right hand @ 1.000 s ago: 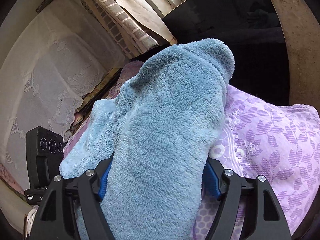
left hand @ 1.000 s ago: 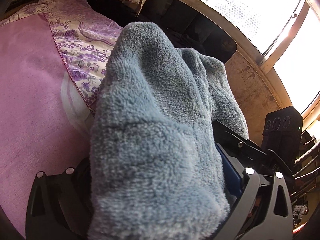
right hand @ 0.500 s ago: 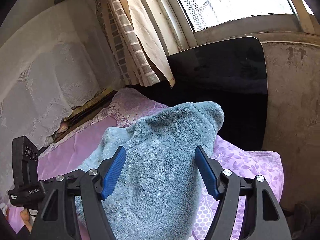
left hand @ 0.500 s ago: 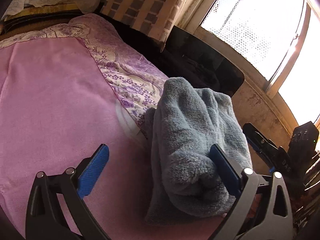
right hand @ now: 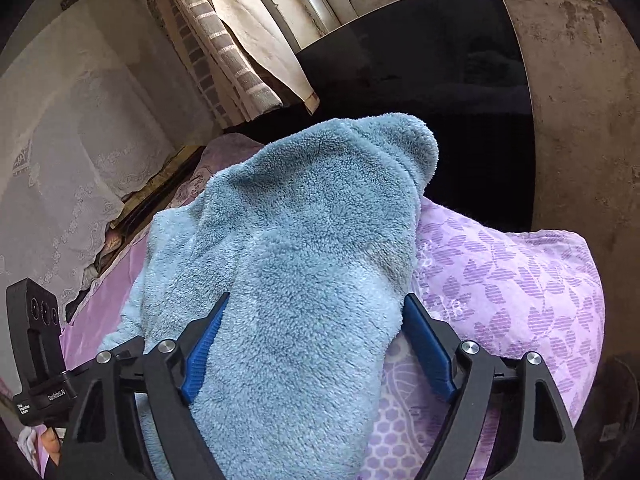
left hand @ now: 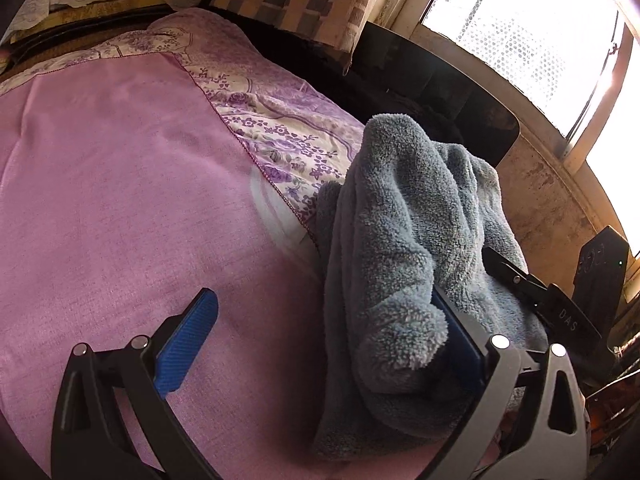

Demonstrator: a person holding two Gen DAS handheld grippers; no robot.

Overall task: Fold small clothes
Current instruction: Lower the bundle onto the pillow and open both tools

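— Grippers first: how do they stand?

— Right gripper [right hand: 316, 352] has its jaws opening, the blue fleece garment [right hand: 304, 240] lying between the blue pads; it fills the gap, but I judge the pads are letting go, not pressing. Left gripper [left hand: 320, 344] is spread wide: its left pad hangs free over the pink bedcover [left hand: 120, 184], its right pad touches the fleece, and nothing is pinched.

— Where is the garment?

— Bunched in a thick roll at the bed's edge nearest the window, partly on the pink cover, partly over the floral sheet [left hand: 280, 136]; from the right wrist it leans against a purple-patterned pillow [right hand: 520, 280].

— What could go wrong?

— The bundle looks loose and springy. With both grippers off it, the fold may flop open or slide toward that edge. Fleece could also snag on a pad as it draws away, dragging the top layer askew.
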